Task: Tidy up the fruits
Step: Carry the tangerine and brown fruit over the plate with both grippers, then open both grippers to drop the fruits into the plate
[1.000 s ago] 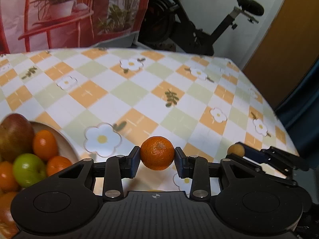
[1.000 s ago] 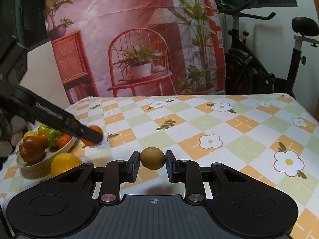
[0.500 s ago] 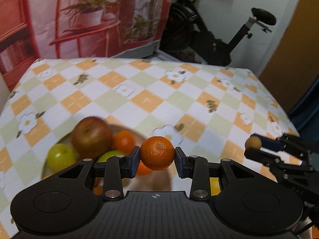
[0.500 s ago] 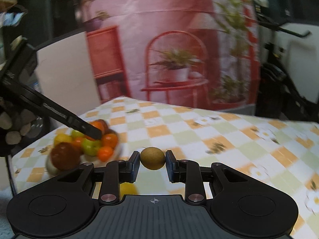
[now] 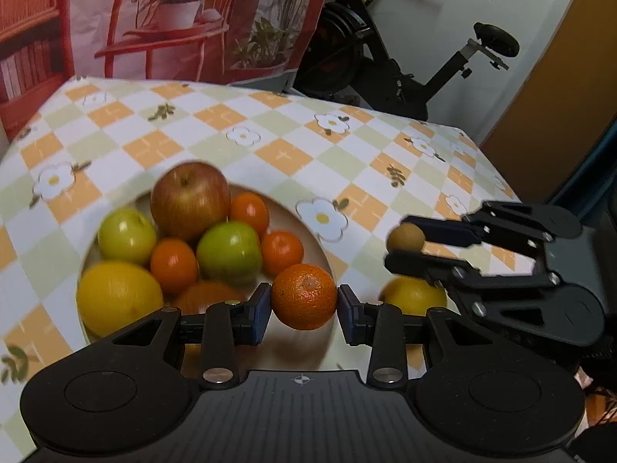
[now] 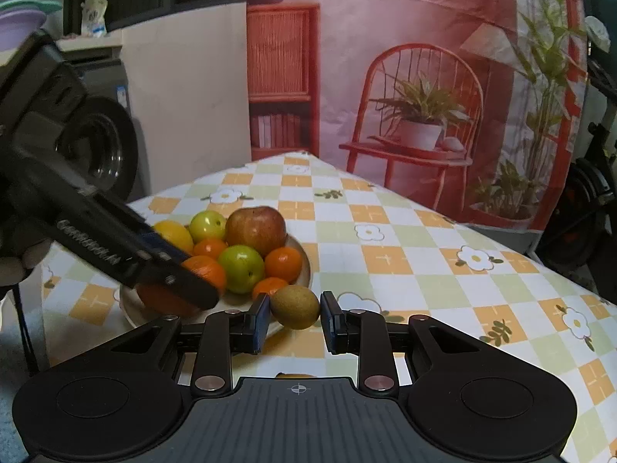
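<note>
Fruits: a plate (image 5: 304, 227) on the checked worktop (image 5: 270, 146) is heaped with a red apple (image 5: 189, 200), green apples, tangerines and a lemon (image 5: 117, 297).
Left hand-held gripper (image 5: 304, 310): clamped on a tangerine (image 5: 304, 295), above the plate's near rim.
Right hand-held gripper (image 6: 295, 316): pinching a kiwi (image 6: 295, 306), just beside the plate.
Loose lemon (image 5: 412, 295): on the worktop right of the plate.

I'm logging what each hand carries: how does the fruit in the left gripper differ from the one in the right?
The round orange mandarin in the left gripper is bright, glossy and dimpled; the oval brown kiwi in the right gripper is dull, matte and visibly smaller. Both are clamped between blue pads, near the fruit plate.
</note>
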Demonstrator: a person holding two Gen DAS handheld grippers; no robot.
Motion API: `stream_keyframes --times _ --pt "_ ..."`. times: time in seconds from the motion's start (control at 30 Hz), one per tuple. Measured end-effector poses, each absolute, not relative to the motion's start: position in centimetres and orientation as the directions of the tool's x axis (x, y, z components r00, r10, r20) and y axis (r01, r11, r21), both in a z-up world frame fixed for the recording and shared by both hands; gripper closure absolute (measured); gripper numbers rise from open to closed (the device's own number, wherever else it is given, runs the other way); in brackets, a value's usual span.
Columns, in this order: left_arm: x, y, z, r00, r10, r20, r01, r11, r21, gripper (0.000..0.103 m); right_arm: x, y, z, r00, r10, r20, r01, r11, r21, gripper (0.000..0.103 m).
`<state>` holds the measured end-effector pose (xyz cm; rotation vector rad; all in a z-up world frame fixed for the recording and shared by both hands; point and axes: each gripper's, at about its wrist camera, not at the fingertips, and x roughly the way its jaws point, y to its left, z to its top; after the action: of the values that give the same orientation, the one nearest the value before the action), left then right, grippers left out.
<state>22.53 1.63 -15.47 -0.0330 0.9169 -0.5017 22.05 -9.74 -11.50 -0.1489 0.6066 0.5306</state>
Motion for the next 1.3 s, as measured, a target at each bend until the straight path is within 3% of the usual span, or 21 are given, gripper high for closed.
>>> stream_keyframes --times 0.37,0.67,1.3 --pt "21.6 -0.3 -17.5 0.521 -0.352 -0.778 0.415 0.901 -0.129 0.064 24.0 -7.1 -12.3 0.631 0.432 -0.644 -0.605 0.794 -0.06 0.077" --pt "21.3 -0.1 -17.9 0.523 -0.338 -0.783 0.396 0.909 -0.128 0.063 25.8 -4.8 -13.4 0.577 0.422 -0.699 -0.654 0.751 -0.086 0.077" --pt "20.3 0.2 -17.2 0.541 -0.32 -0.778 0.369 0.921 -0.122 0.062 25.1 -6.9 -12.8 0.613 0.426 -0.666 -0.617 0.784 -0.067 0.076"
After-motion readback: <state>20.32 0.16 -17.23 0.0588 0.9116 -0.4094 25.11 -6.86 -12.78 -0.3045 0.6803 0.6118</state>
